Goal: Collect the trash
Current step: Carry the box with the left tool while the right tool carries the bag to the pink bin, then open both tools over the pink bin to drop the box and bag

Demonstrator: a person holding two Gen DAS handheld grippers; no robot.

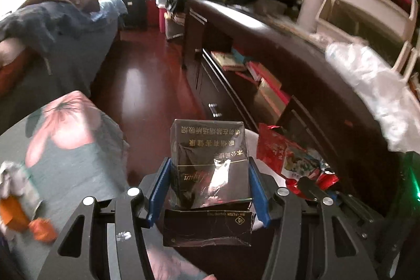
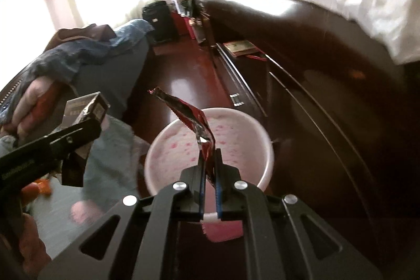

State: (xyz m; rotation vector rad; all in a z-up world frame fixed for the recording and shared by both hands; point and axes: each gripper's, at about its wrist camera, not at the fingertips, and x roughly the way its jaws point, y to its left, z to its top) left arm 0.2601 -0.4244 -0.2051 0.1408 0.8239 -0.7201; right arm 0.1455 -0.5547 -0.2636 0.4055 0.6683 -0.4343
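Observation:
My left gripper (image 1: 208, 164) is shut on a black cigarette pack (image 1: 207, 162) with gold lettering, its lid flap hanging open below. It also shows in the right wrist view (image 2: 84, 109) at the left, held in the air beside the bin. My right gripper (image 2: 209, 156) is shut on a red foil wrapper (image 2: 189, 117), held over the pink trash bin (image 2: 258, 133). In the left wrist view the red wrapper (image 1: 281, 151) is just right of the pack.
A dark wooden cabinet (image 1: 302, 64) runs along the right with books on its shelf. A white plastic bag (image 1: 372, 85) lies on its top. A grey flowered cover (image 1: 73, 143) with orange scraps (image 1: 42, 228) is at the left. A bed (image 1: 52, 25) stands behind.

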